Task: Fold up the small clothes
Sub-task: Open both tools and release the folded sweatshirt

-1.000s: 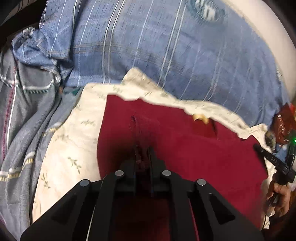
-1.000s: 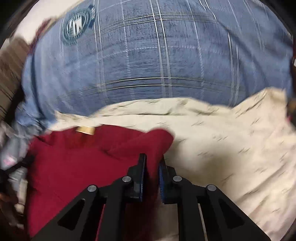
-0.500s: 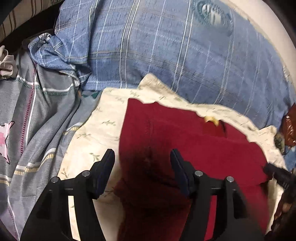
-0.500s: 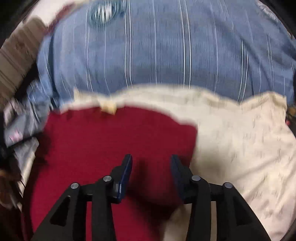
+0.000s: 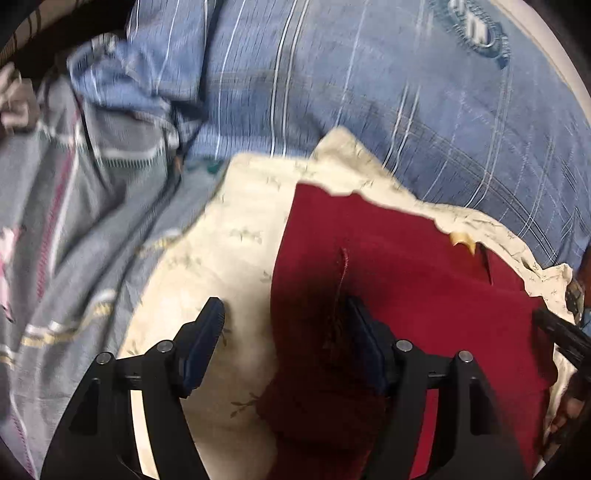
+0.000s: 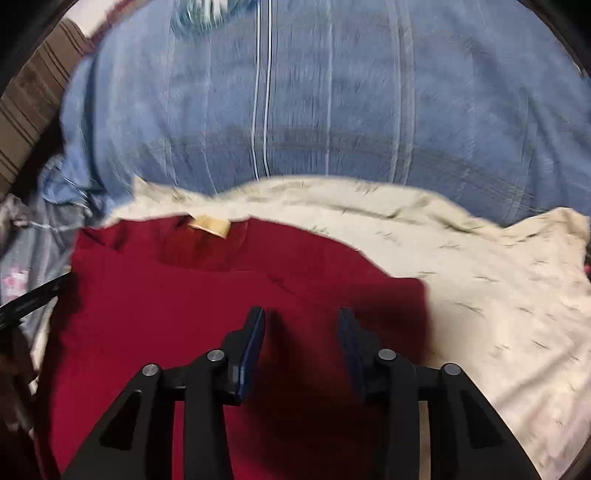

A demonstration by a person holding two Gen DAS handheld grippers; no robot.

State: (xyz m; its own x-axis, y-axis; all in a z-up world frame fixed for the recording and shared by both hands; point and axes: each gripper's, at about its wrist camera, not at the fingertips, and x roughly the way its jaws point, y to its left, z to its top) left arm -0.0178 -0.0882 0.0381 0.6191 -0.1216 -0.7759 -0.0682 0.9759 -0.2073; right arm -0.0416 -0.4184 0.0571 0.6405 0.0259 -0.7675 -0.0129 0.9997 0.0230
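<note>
Both grippers, left gripper [image 5: 286, 334] and right gripper [image 6: 302, 341]: black frames, silver screws, dark blue pads

No lettering is legible on the neck tag [image 6: 208, 224] or pillow emblem [image 5: 476, 31].

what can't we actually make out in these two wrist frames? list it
- Red garment: near end cut off by the bottom edge and hidden by the left gripper in the left view, by the right gripper in the right view.
- Tan label: motion blur, print unreadable.
- Round emblem on the blue plaid fabric: smeared, unreadable in both.
- Cream cloth: edges run out of frame.
</note>
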